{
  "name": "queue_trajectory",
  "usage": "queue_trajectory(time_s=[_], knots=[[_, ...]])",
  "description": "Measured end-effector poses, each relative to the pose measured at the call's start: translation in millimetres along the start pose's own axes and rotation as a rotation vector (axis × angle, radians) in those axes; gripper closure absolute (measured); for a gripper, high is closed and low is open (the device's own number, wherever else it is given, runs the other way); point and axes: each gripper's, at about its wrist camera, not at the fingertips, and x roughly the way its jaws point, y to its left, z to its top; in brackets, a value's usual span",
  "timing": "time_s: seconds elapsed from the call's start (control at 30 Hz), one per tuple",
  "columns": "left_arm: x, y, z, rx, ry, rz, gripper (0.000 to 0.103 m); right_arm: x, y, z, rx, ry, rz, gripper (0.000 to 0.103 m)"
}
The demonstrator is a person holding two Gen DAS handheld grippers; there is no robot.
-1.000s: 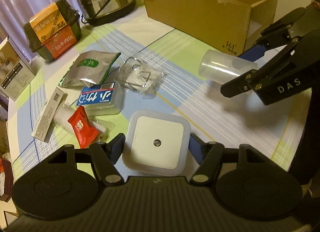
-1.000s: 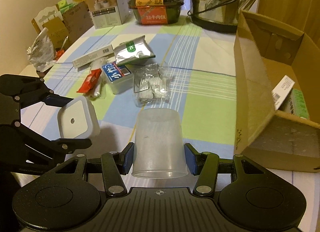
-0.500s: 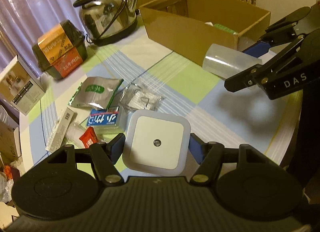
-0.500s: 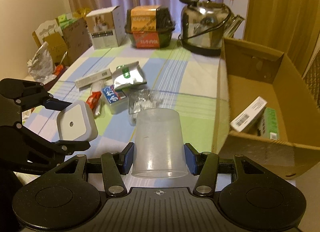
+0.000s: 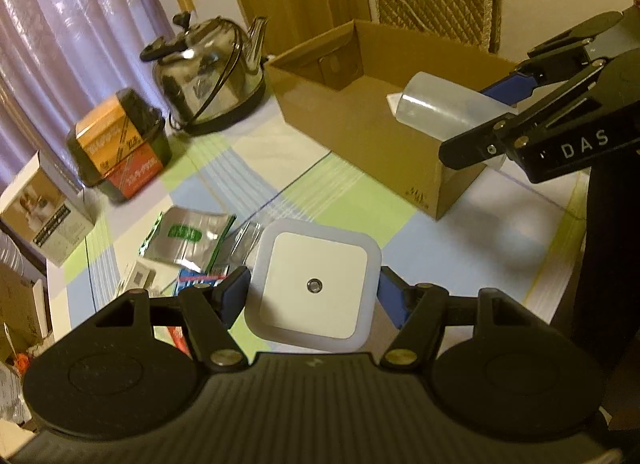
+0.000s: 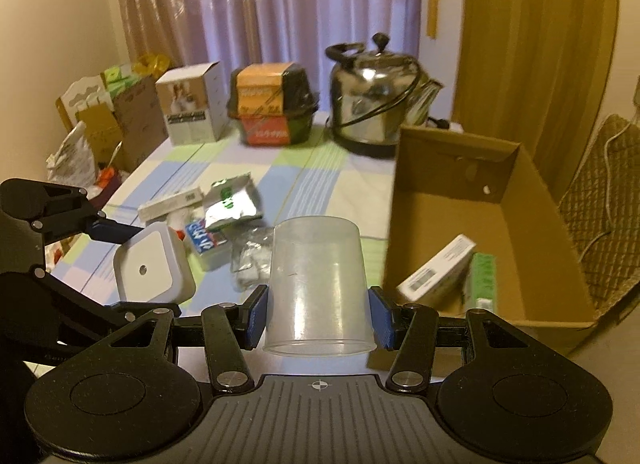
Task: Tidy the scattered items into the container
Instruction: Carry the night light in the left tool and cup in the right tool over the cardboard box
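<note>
Carrying both picks above the bench: right gripper [image 6: 318, 318] clamping a clear plastic cup [image 6: 318, 284] just left of the cardboard box [image 6: 516, 200], nearer it; left gripper [image 5: 312, 296] clamping a white square night light [image 5: 316, 284], box lying ahead-right.

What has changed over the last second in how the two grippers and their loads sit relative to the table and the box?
Both grippers have risen away from the table. The left gripper has lifted the white square light clear of the clutter; the right gripper has carried the clear plastic cup toward the cardboard box. Nothing was released: both stay clamped. The packets and kettle have not moved.
</note>
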Motion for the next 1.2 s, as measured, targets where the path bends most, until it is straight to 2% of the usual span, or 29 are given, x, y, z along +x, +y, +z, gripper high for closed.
queue_trajectory(time_s=[0.47, 0.77, 1.2], knots=[[0.3, -23.1, 76.6, 0.0, -0.103, -0.043, 0.039, -28.1, -72.8, 20.7, 0.048, -0.06, -0.099, 0.048], [31.7, -45.4, 122.1, 0.0, -0.124, -0.092, 0.039, -16.5, -128.5, 23.1, 0.092, -0.039, -0.156, 0.048], [83.4, -69.1, 154.8, 0.015, -0.102, -0.16, 0.039, 7.5, -166.5, 18.3, 0.122, -0.017, -0.157, 0.048]])
